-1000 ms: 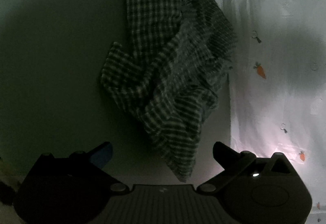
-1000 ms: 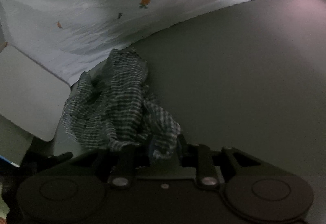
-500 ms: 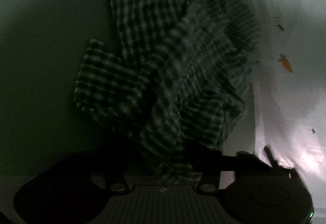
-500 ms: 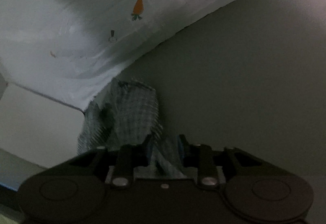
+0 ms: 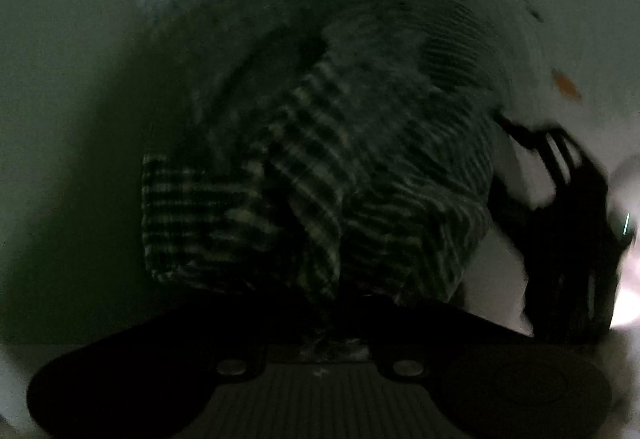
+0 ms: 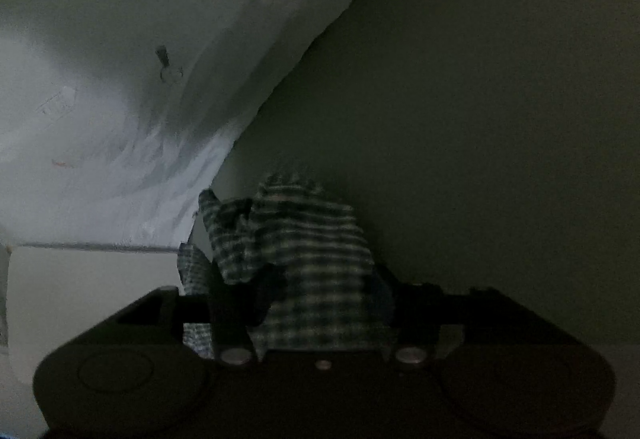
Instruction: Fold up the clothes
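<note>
A white carrot-printed sheet (image 6: 120, 119) is seen bordering the dim grey-green table (image 6: 480, 119). The checked garment (image 5: 320, 179) is bunched above that table, close before both cameras, blocking much of the left view. The jaws of the left gripper (image 5: 328, 335) and right gripper (image 6: 324, 319) are clamped on its cloth.

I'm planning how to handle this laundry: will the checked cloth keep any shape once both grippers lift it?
Probably not. The checked cloth is bunched in soft, loose folds, so it will likely sag between the left gripper and the right gripper. Its weave looks thin, so probably light, and unlikely to slip.
</note>
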`<action>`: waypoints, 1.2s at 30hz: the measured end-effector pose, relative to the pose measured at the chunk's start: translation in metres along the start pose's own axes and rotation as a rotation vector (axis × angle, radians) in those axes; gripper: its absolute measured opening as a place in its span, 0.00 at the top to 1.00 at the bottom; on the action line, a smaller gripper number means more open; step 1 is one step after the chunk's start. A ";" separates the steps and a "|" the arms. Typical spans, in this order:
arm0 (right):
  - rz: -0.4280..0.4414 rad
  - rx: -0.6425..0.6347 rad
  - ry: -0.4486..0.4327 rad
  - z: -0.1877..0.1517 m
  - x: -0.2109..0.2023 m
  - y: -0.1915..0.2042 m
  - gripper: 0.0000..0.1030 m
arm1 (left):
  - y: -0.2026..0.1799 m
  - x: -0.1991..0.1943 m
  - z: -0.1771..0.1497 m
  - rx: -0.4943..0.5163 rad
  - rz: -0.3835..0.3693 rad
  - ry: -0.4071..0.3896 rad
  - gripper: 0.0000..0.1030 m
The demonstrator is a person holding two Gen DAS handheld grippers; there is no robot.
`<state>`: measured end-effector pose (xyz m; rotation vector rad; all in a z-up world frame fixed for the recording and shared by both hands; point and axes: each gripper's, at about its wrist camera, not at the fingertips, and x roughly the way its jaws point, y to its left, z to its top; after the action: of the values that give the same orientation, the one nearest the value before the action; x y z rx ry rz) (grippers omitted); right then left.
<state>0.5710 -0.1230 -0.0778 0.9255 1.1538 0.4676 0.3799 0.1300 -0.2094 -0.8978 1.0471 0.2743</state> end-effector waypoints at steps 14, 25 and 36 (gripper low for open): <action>0.281 -0.221 -0.413 -0.038 -0.165 0.101 0.99 | -0.085 -0.157 0.042 0.423 0.069 -0.646 0.93; 0.555 -0.665 -0.916 -0.142 -0.371 0.224 0.99 | -0.174 -0.337 0.021 0.731 -0.217 -1.209 0.93; 0.677 -0.901 -1.275 -0.263 -0.526 0.242 0.99 | -0.197 -0.469 -0.080 0.854 -0.569 -1.436 0.93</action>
<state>0.1671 -0.2751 0.3893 0.5564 -0.5605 0.6794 0.2092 0.0429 0.2687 -0.0357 -0.4628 -0.0611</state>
